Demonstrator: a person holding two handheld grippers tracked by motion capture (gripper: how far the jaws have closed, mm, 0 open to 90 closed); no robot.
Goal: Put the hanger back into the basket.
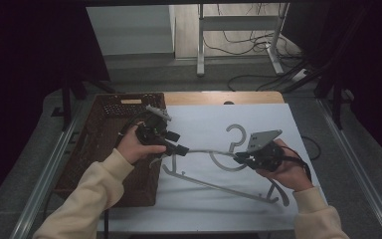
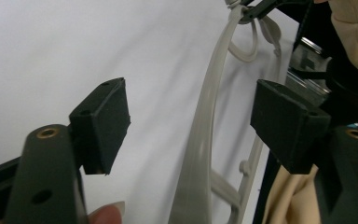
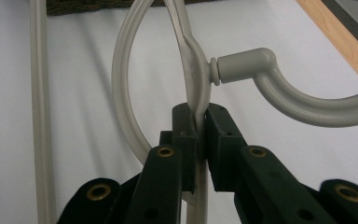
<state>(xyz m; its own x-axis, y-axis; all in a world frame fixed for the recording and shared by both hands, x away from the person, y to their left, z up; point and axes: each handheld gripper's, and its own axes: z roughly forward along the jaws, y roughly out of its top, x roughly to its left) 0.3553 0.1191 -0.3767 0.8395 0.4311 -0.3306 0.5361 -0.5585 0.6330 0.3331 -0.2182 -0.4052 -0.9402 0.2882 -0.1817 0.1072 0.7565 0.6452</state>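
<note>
A white-topped counter (image 1: 258,199) with a wooden far edge stands on grey floor (image 1: 144,74). Beyond the counter, a metal stand (image 1: 201,45) rises among loose black cables (image 1: 243,45). Dark curtains (image 1: 25,74) flank the counter on both sides.

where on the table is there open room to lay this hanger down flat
Bare white sheet lies between the brown basket and the hook of the grey hanger, and along the near edge. The middle is crowded by the hanger, the left hand-held gripper and the right hand-held gripper.

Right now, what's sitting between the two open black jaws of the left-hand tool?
In the left gripper view, the left gripper stands open around the grey hanger; its arm runs through the gap, touching neither pad, white table behind.
</note>
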